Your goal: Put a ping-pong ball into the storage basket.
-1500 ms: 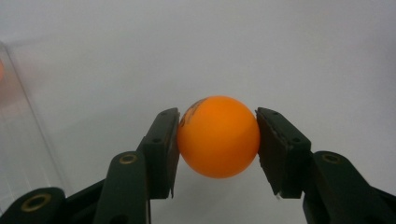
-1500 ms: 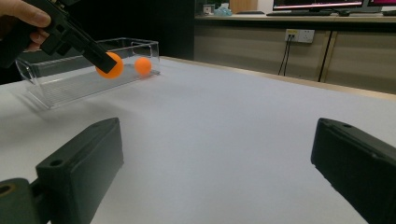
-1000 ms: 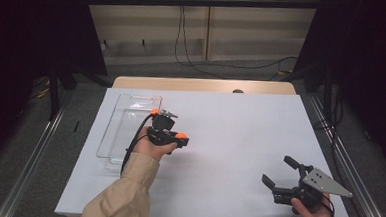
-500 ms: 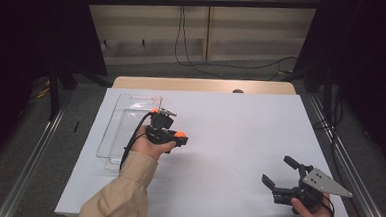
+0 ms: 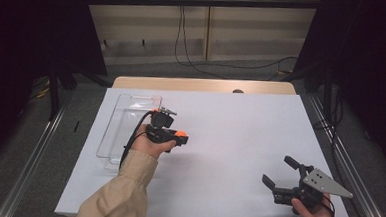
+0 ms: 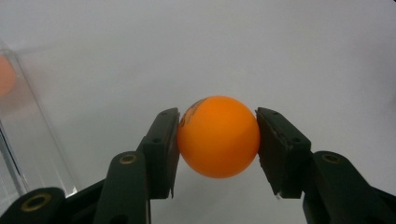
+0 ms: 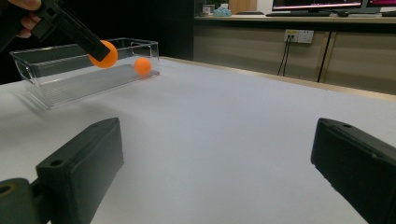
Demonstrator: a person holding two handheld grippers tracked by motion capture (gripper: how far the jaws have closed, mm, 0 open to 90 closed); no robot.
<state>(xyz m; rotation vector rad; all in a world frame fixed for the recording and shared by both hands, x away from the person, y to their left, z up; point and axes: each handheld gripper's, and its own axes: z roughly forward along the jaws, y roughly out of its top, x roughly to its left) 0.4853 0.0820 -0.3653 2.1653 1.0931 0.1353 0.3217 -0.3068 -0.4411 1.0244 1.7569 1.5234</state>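
Left to right, high view unless noted. Clear plastic bin (image 5: 113, 134) lies lengthwise at left edge of white table sheet (image 5: 230, 125); in right gripper view the bin (image 7: 56, 74) has a 2nd orange ball (image 7: 142, 66) inside, near its far end wall; whether it rests on the floor can't be told.

Left gripper (image 5: 175, 135), just right of the bin, held in the person's left hand (image 5: 146, 145) w/ beige sleeve (image 5: 121, 190): clenched on an orange ball (image 5: 180, 134). Left gripper view: ball (image 6: 218, 136) sits between both pads, each pressing a side, white sheet behind it; a blurred orange reflection shows in the bin wall at far left. Right gripper view: same ball (image 7: 103, 53) seen at the tip of the left gripper (image 7: 95, 46), in front of the bin's near wall, clear of the sheet.

Mid-table: bare sheet; wooden tabletop strip (image 5: 202, 85) along far edge.

Right gripper (image 5: 281, 174), near the front right corner, held in the right hand (image 5: 311, 215), grey 3-cornered plate on top: jaws released, spread wide, nothing between them; its own view shows bare sheet between them.

Vs. the frames before: no change. Both hands stayed put, left grip on ball as tight as before, right jaws as wide, bin unmoved.
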